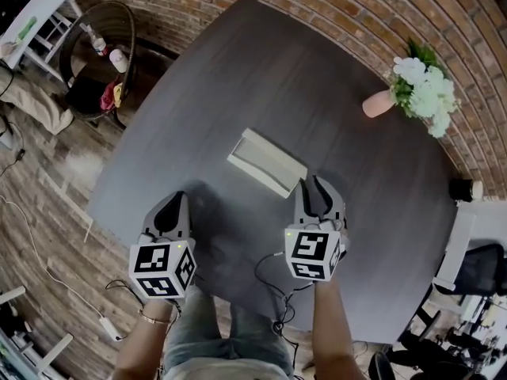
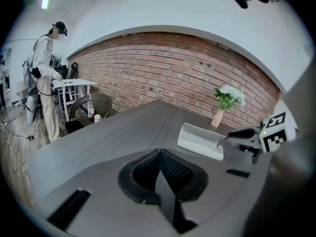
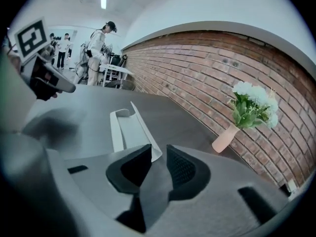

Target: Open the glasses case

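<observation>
At the far left we see a wicker chair (image 1: 103, 62) on the plank floor beside the dark table (image 1: 238, 70). In the left gripper view, a person (image 2: 45, 78) stands at a white desk in the background.

Over the table's near edge, the left gripper (image 1: 176, 204) hangs with its jaws pressed together and nothing between them. It is well apart from the task's object.

The pale glasses case (image 1: 267, 162) lies at the middle of the table, set at a slant. From the right gripper view we see its lid tilted up off the base.

Just right of the case, the right gripper (image 1: 315, 187) points at its near right end. The jaws stand apart, and a corner of the raised lid shows in the gap between them. The gap is wider than the thin lid, and we cannot tell whether either pad touches it.

Further right, a pink vase (image 1: 379, 104) of white flowers (image 1: 424, 85) stands near the table's far edge, against the brick wall (image 1: 333, 6).
</observation>
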Tool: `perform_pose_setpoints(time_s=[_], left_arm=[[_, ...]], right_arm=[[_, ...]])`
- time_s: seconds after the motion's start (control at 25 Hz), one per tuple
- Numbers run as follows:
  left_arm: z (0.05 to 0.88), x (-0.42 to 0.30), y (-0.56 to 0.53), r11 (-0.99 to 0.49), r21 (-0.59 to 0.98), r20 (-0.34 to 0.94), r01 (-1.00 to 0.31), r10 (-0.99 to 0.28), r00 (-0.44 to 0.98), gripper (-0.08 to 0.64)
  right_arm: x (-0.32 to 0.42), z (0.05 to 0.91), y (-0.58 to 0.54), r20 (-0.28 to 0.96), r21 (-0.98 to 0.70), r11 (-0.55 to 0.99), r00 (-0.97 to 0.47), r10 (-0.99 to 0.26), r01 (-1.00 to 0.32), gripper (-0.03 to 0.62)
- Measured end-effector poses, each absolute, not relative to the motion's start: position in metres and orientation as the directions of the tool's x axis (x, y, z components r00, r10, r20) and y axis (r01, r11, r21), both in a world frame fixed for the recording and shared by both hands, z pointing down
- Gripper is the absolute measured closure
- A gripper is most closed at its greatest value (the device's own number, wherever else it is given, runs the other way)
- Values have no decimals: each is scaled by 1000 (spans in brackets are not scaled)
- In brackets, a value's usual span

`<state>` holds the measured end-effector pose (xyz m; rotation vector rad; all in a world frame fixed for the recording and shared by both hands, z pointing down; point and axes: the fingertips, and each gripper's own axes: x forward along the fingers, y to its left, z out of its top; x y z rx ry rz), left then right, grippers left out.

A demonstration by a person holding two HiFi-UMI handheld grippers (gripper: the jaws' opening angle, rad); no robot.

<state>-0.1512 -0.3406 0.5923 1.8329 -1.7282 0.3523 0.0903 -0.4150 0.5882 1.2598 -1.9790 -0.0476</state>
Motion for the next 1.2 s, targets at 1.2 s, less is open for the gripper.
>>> perform_pose_setpoints(time_s=[1.2], left_arm=[[542, -140, -334, -73, 240, 504, -968, -843, 189, 565]], right_arm=[[105, 514, -383, 497, 288, 350, -173, -850, -891, 526]])
